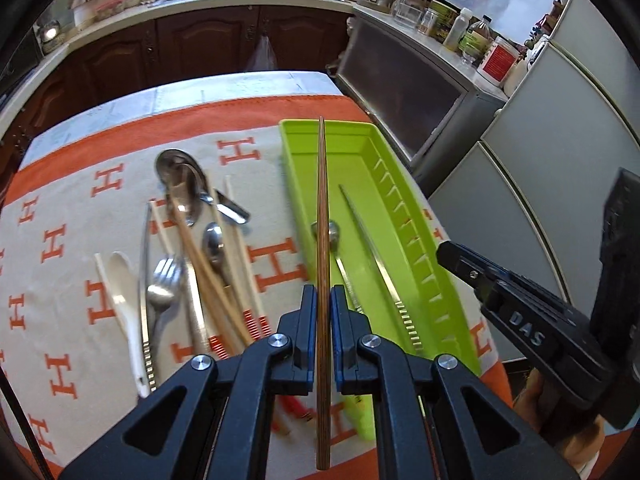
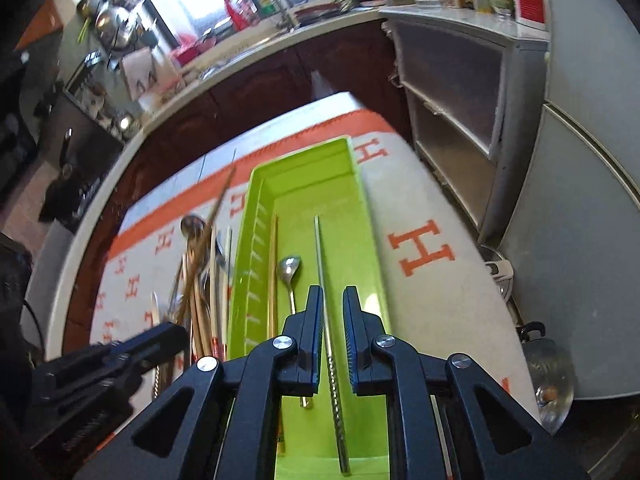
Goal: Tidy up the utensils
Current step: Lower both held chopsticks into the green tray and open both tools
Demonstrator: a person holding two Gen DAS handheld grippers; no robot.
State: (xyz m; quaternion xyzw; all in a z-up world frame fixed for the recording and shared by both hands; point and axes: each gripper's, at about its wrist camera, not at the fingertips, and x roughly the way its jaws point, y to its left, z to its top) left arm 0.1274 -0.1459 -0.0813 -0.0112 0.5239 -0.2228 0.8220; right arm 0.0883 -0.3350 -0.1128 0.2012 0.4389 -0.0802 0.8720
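My left gripper [image 1: 322, 294] is shut on a brown wooden chopstick [image 1: 321, 200], which points forward above the green tray [image 1: 352, 160]. In the tray lie a metal spoon [image 1: 335, 236] and a metal chopstick [image 1: 370, 248]. Left of the tray, a pile of utensils [image 1: 188, 248] rests on the cloth: spoons, a fork, a white spoon and more chopsticks. My right gripper [image 2: 333, 304] hovers over the tray [image 2: 312, 184] with a narrow gap between its jaws. The metal chopstick [image 2: 320, 256] lies on the tray floor below, beside a spoon [image 2: 289, 268] and a golden chopstick [image 2: 273, 280].
An orange-and-cream cloth [image 1: 72, 264] with H letters covers the table. A grey cabinet [image 1: 404, 96] and a fridge [image 1: 540, 152] stand close on the right. Dark kitchen cupboards [image 1: 192, 44] run behind the table's far edge.
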